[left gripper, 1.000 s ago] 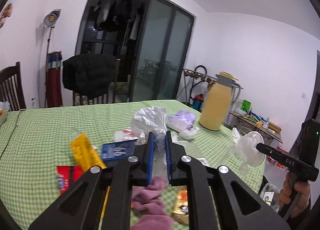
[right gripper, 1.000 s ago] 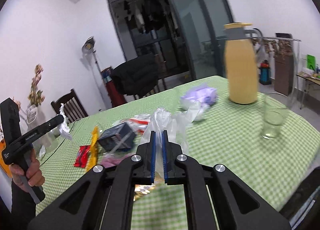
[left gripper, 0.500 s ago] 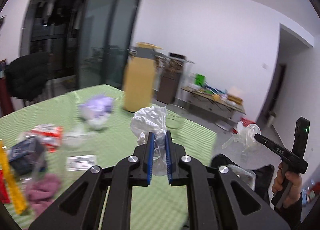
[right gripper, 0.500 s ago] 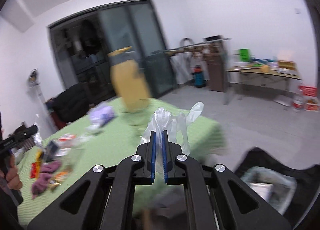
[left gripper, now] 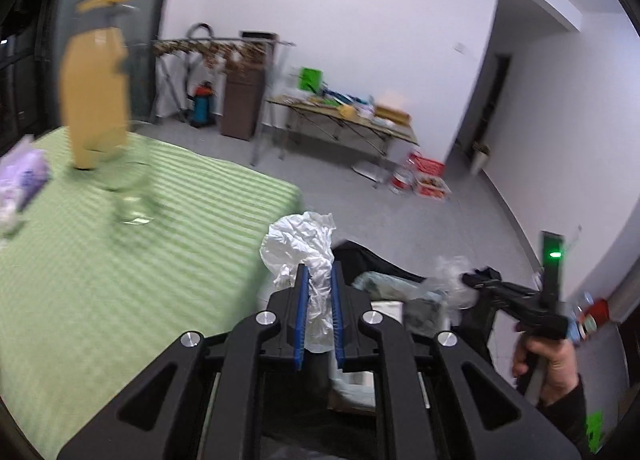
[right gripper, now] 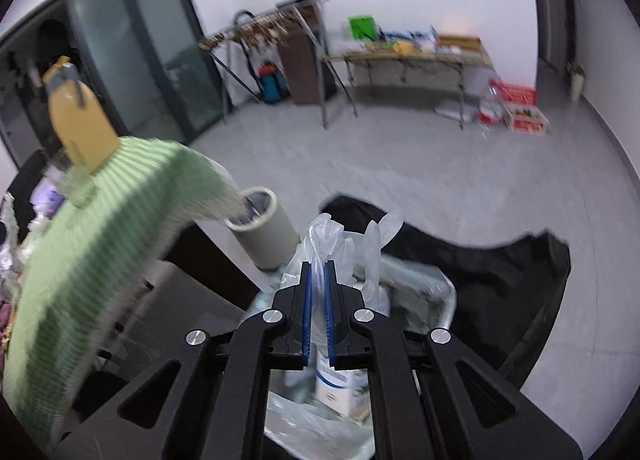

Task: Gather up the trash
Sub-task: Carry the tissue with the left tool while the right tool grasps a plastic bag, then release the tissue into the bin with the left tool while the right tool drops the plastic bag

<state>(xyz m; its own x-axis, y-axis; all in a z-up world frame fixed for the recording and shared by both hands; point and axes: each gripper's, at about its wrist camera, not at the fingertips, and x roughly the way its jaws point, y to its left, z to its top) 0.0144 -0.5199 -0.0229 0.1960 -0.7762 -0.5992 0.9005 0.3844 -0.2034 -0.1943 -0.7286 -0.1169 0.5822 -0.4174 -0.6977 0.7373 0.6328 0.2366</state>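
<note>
Now both grippers hang above the bin (right gripper: 436,292) beside the table (left gripper: 120,260): the left gripper (left gripper: 319,312) clamps crumpled white plastic (left gripper: 300,244), the right gripper (right gripper: 317,310) pinches what looks like a thin glove (right gripper: 340,244). Best to lower over the liner's mouth before opening, since light plastic drifts.

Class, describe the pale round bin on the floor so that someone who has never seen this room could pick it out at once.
Start at the table with the green striped cloth and go to its hanging corner. Just beyond it, on the grey floor, stands the round bin. Unlike the lined bin beside it, under the right gripper, it is a small beige cylinder.
</note>
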